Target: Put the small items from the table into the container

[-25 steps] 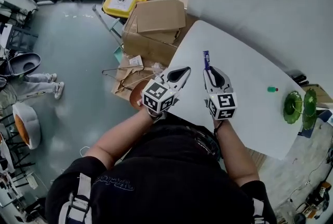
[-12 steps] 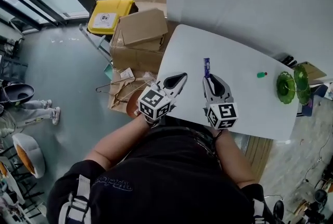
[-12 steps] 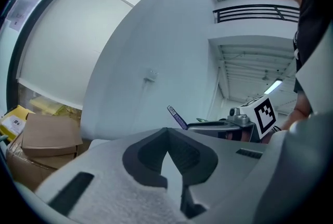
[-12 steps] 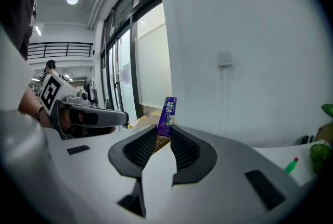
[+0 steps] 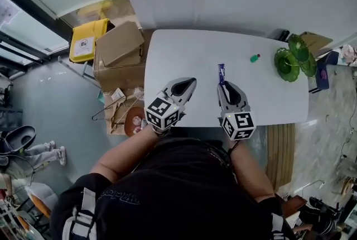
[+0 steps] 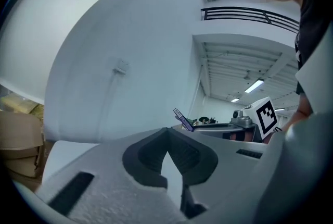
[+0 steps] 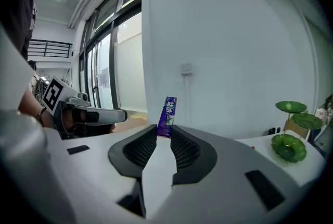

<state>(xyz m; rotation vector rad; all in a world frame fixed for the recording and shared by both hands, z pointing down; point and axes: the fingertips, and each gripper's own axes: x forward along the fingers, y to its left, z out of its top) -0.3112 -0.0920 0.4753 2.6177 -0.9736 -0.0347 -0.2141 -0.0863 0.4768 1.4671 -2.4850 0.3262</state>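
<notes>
My right gripper (image 5: 222, 84) is shut on a purple snack packet (image 5: 221, 72), which sticks out beyond its tips over the white table (image 5: 184, 52). In the right gripper view the packet (image 7: 167, 114) stands upright between the closed jaws of the right gripper (image 7: 164, 134). My left gripper (image 5: 191, 81) hovers shut and empty at the table's near edge; its jaws meet in the left gripper view (image 6: 167, 137). A small green item (image 5: 255, 57) lies on the table next to the green glass container (image 5: 286, 63) at the far right.
Cardboard boxes (image 5: 119, 49) and a yellow bin (image 5: 88, 41) stand on the floor left of the table. A second green dish (image 5: 302, 47) sits behind the container. A wall runs along the table's far side.
The head view has swung, so the table now lies square across the frame with the green container at upper right. Both grippers hold their places, the right still shut on the purple packet.
</notes>
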